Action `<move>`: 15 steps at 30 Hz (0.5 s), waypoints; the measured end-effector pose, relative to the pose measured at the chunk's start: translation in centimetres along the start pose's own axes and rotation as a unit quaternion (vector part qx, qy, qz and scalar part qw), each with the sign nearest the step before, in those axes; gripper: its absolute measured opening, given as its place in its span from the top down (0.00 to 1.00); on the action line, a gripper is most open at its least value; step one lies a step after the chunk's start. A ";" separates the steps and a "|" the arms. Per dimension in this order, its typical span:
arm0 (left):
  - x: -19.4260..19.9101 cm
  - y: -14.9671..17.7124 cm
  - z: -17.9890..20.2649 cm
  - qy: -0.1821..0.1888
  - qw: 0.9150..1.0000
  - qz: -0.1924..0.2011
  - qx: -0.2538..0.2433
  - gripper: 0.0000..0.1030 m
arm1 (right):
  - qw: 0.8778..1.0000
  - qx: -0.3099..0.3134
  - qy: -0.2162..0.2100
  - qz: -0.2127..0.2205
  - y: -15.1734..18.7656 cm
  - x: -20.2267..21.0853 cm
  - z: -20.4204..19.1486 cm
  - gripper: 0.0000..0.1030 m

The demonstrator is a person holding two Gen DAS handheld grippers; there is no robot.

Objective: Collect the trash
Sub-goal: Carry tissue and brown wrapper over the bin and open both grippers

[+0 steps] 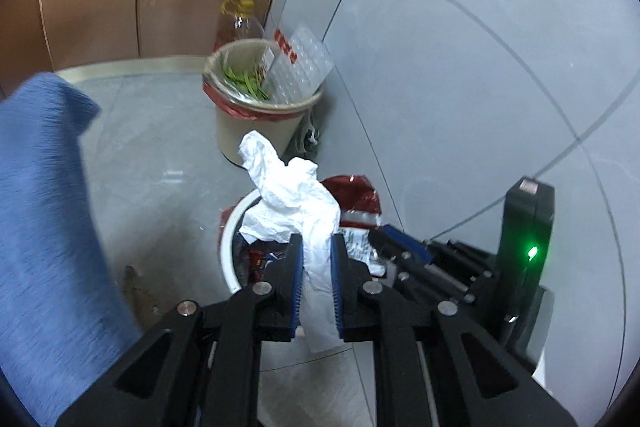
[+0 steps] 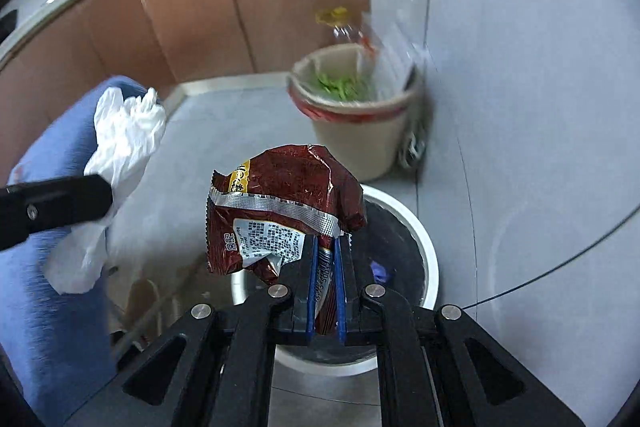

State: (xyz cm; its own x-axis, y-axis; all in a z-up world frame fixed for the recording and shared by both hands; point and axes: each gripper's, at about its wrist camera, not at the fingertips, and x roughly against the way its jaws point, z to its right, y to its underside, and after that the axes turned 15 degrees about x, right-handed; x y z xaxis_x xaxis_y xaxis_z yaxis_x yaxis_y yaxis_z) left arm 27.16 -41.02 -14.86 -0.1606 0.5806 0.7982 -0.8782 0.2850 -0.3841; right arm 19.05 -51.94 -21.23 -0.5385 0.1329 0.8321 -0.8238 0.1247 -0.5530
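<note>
My left gripper (image 1: 316,239) is shut on a crumpled white tissue (image 1: 288,195), which sticks up past the fingertips and hangs out below them. It hovers over a white-rimmed bin (image 1: 228,247) with a dark liner. My right gripper (image 2: 326,241) is shut on a dark red snack wrapper (image 2: 280,195) with a silver seam, held above the same white-rimmed bin (image 2: 430,259). In the right wrist view the left gripper (image 2: 106,195) with its tissue (image 2: 124,131) is at the left. In the left wrist view the right gripper (image 1: 390,239) and the red wrapper (image 1: 356,195) are just to the right.
A beige bin (image 1: 256,131) with green scraps and a clear plastic tray (image 1: 304,63) stands behind by the grey wall, with a yellow-capped bottle (image 1: 244,23) behind it. Brown cabinets (image 2: 192,7) run along the back. Blue cloth of a person's clothing (image 1: 44,207) fills the left.
</note>
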 end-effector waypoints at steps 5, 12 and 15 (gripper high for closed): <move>-3.7 -0.8 -0.6 -0.001 1.000 -0.026 0.012 0.79 | 0.999 -0.014 0.008 -0.031 0.5 -3.7 1.1 0.89; -5.4 -1.4 -1.2 0.005 0.999 -0.031 0.032 0.56 | 0.998 -0.020 0.027 -0.046 1.9 -5.0 1.5 0.68; -4.8 -1.2 -1.3 0.011 0.999 -0.024 0.031 0.56 | 0.998 -0.018 0.031 -0.047 2.0 -4.9 1.3 0.67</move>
State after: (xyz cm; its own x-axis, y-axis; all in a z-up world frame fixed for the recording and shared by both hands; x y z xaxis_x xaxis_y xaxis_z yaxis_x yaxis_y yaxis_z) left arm 29.61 -43.16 -18.85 -0.1084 0.5836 0.8048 -0.9106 0.2664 -0.3159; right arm 19.81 -53.61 -26.34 -0.4465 0.1798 0.8765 -0.8625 0.1742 -0.4751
